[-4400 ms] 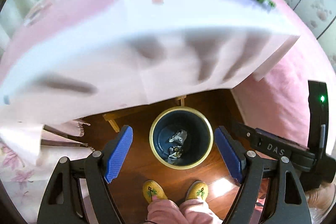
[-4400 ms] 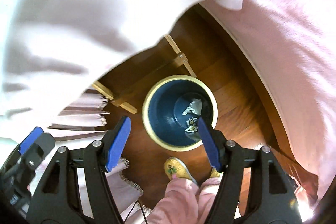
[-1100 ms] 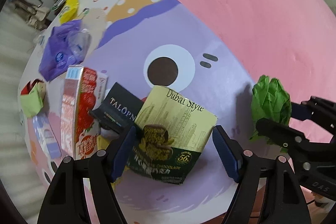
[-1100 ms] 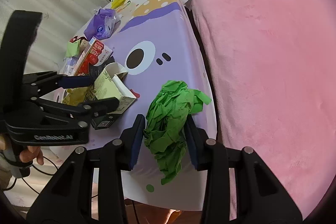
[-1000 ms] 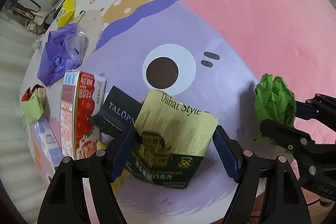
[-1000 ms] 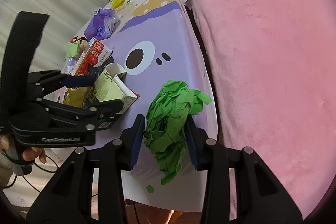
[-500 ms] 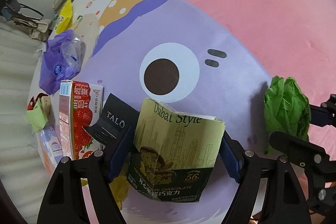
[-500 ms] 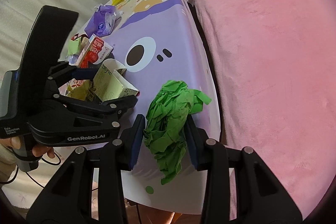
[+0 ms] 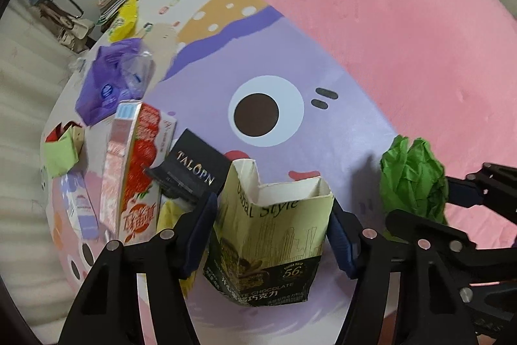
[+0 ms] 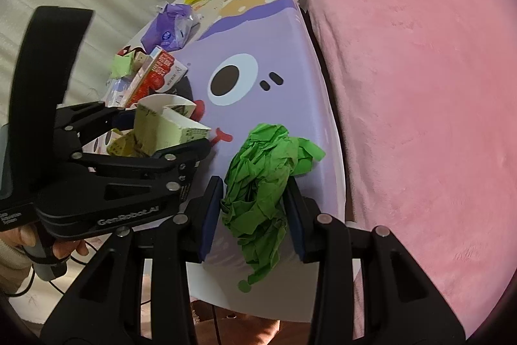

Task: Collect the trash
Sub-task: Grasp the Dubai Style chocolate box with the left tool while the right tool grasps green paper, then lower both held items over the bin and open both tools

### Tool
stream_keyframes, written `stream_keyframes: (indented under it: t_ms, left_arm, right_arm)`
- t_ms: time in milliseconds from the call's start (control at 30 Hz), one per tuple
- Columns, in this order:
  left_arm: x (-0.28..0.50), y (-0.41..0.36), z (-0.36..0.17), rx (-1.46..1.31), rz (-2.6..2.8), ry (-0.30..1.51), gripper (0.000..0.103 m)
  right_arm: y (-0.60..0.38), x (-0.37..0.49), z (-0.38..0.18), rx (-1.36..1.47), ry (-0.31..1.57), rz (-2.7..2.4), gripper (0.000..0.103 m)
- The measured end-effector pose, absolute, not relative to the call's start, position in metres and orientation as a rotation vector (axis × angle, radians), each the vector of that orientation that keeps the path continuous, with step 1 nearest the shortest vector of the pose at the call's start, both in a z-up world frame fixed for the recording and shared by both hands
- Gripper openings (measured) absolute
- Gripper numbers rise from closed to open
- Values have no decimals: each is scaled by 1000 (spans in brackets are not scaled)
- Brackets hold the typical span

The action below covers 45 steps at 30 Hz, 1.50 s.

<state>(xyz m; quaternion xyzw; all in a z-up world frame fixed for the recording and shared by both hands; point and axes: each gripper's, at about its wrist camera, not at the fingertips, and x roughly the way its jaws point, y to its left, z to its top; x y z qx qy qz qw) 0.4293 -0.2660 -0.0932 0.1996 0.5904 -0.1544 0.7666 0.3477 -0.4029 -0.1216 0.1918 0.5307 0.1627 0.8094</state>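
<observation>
Holding the chocolate box (image 9: 271,235) in the left gripper (image 9: 271,240), closed on both sides of it, long axis pointing to 12 o'clock, open end away from the camera. Squeezing the green paper ball (image 10: 261,183) in the right gripper (image 10: 253,215), just above the surface (image 9: 290,54) edge. Sitting at 3 o'clock of the box, this ball; both probably ready for carrying to a bin, not visible here.

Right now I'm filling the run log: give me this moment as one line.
left gripper: shut on chocolate box | right gripper: shut on green paper wad | both above purple table mat | strawberry carton not collected
</observation>
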Motion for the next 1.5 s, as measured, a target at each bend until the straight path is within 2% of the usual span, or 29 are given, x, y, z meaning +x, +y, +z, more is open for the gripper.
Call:
stream_keyframes:
  t_ms: [233,467,767,1133,1367,1500]
  left_arm:
    - [389,-236,-45,326,-366,1194,64]
    - [308,-190,-2,232,-410,1127,64]
    - [190,-125,6,155,-422,1112,64]
    - [94,-81,-51,80,-382,1157,64]
    - [89,-80,-119,5,-343,1227,64]
    - [93,-86,-169,-38,-347,1251,65]
  right_arm:
    - [-388,325,-102,384,1103,339,35]
    - [-358,283,-81,354,1082,316,35]
    - [-301,195,-78,340,1109,306,35]
    - [-252,98,-106,319,1165,281,35]
    - [-239,81,-160,303,1249,267,35]
    - [-242,81,-210,304,1290,243,35]
